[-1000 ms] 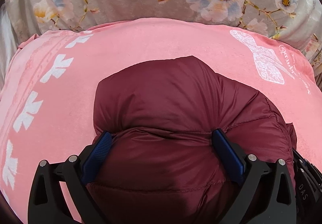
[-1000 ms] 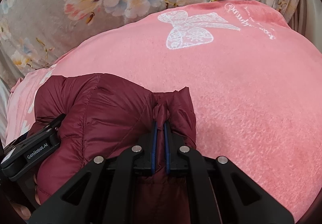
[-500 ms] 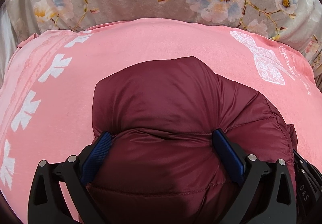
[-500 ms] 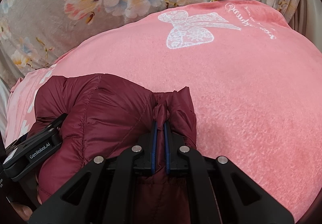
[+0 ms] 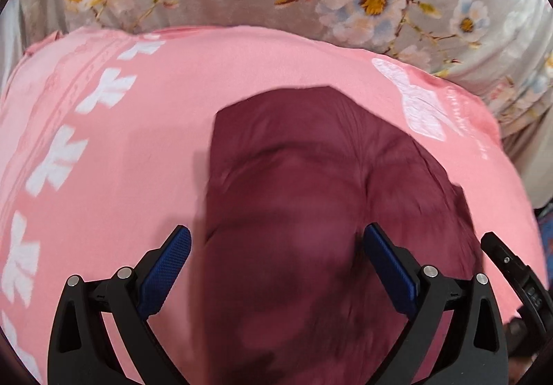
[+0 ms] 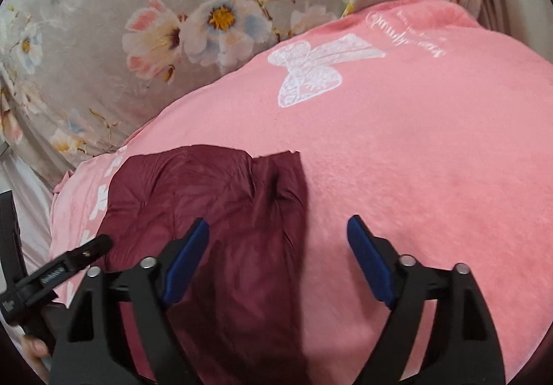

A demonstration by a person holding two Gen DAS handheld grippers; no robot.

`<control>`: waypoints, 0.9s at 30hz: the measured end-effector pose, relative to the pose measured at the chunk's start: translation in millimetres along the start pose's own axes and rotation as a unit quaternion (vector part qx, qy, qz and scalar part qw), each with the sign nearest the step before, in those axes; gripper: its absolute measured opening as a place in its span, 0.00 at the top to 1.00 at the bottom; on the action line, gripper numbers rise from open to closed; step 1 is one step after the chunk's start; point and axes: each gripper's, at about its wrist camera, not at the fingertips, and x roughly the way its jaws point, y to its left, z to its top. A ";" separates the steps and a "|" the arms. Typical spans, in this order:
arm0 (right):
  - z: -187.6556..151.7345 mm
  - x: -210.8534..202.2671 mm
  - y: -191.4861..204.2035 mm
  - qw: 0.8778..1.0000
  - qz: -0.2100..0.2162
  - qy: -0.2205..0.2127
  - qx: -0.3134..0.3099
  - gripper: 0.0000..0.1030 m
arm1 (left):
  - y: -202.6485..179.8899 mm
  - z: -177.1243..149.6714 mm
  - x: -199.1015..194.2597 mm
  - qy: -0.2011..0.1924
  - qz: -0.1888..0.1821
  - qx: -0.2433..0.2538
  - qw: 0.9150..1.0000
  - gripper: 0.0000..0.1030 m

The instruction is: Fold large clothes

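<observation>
Both tongs stand wide over the bed: the left gripper (image 5: 276, 264) has its blue pads spread, with the folded maroon jacket (image 5: 321, 212) bulging up between them; its right pad sits close against the fabric, the left pad is clear of it, and motion blur hides whether any pad presses. The right gripper (image 6: 278, 253) is opening its jaws, nothing clamped; the jacket's right edge runs between its pads, the left pad above the fabric and the right pad above bare blanket. Largest in view is the grey bedspread (image 6: 86, 22) printed with pink, white and blue flowers, filling the far part of both views and hanging in folds at the right. On it lies a pink fleecy blanket (image 6: 432, 160) with a white lace bow and script near its far edge and a row of white leaf shapes along its left border. The jacket rests on this blanket, toward its near left part. A fingertip (image 6: 33, 347) shows at the lower left of the right view.
</observation>
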 end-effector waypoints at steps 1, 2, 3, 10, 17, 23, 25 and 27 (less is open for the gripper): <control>-6.3 -4.6 -2.3 1.000 0.006 0.012 0.000 0.10 | 4.0 -6.1 -4.2 0.007 -0.007 0.000 1.000 0.05; -10.9 -6.7 -4.6 1.000 0.014 0.022 0.001 0.10 | 8.3 -13.9 -7.3 0.016 -0.013 0.000 1.000 0.05; -17.2 -7.3 -6.0 0.999 0.025 0.037 0.006 0.10 | 12.3 -21.0 -8.5 0.026 -0.014 -0.001 1.000 0.05; -43.2 2.5 -9.7 0.994 0.076 0.073 0.041 0.10 | 27.8 -55.9 -2.8 0.063 -0.041 -0.044 0.996 0.05; -43.4 10.9 -8.8 0.991 0.108 0.064 0.046 0.09 | 14.9 -55.2 13.7 0.070 -0.107 -0.054 0.990 0.05; -40.3 23.9 0.4 0.986 0.142 0.075 0.037 0.17 | 7.3 -52.7 17.0 0.058 -0.111 -0.043 0.991 0.07; -39.0 27.9 4.0 0.984 0.155 0.080 0.038 0.34 | 8.6 -53.3 13.4 0.046 -0.114 -0.041 0.992 0.16; -38.4 27.3 5.4 0.982 0.163 0.081 0.044 0.49 | 5.2 -50.8 7.3 0.029 -0.105 -0.025 0.994 0.29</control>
